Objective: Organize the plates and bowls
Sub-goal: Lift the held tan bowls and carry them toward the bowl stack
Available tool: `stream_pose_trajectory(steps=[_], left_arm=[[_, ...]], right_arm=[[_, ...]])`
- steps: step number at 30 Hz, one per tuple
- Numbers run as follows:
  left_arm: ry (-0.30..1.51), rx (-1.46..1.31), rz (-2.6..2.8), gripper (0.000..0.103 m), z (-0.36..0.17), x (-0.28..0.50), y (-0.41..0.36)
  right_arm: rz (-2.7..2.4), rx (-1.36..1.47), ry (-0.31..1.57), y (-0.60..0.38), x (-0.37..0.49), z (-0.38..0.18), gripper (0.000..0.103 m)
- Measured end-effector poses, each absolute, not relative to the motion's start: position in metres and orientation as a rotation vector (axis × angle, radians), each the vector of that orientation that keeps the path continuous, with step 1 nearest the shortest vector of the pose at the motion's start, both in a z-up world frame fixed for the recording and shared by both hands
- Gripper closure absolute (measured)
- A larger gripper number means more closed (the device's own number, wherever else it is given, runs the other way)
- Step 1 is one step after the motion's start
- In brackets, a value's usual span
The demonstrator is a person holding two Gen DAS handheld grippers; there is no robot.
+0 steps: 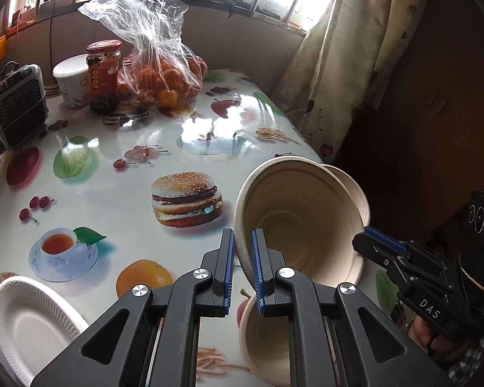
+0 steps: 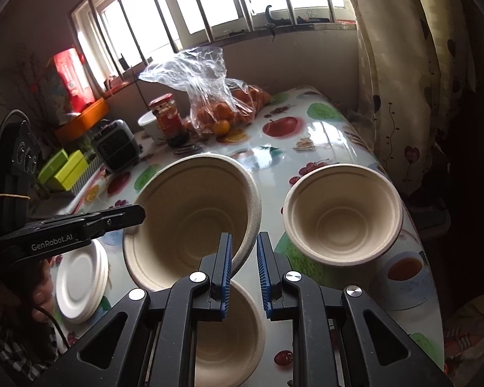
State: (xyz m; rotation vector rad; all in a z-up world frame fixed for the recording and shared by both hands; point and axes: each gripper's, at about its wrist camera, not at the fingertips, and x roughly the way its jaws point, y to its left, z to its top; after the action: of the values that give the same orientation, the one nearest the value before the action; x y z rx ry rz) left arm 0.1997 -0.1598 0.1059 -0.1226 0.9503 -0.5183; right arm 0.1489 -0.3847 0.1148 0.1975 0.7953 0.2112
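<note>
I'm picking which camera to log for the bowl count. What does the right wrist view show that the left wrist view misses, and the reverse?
Right wrist only: a third bowl standing free on the table, green boxes, and a stack of plates.
Left wrist only: a burger print on the tablecloth.
Both: the held bowl, gripped by both grippers, a bowl beneath it, the jar and oranges.

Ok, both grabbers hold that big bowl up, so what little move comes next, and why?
Probably level the held bowl and ease it down into the lower bowl right beneath. The left gripper and right gripper pinch opposite sides of its rim, it hangs tilted, and the lower bowl sits empty and upright, so nesting looks like the nearest tidy step.
</note>
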Motion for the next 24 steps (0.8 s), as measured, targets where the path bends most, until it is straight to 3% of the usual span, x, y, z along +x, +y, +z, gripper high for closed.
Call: stream_pose_trajectory(steps=[24], left_arm=[[0.986,-0.099,-0.555,0.091,0.095,0.157,-0.162]], right_arm=[[0.173,0.222,0.813,-0.385,0.094,0.102,0.087]])
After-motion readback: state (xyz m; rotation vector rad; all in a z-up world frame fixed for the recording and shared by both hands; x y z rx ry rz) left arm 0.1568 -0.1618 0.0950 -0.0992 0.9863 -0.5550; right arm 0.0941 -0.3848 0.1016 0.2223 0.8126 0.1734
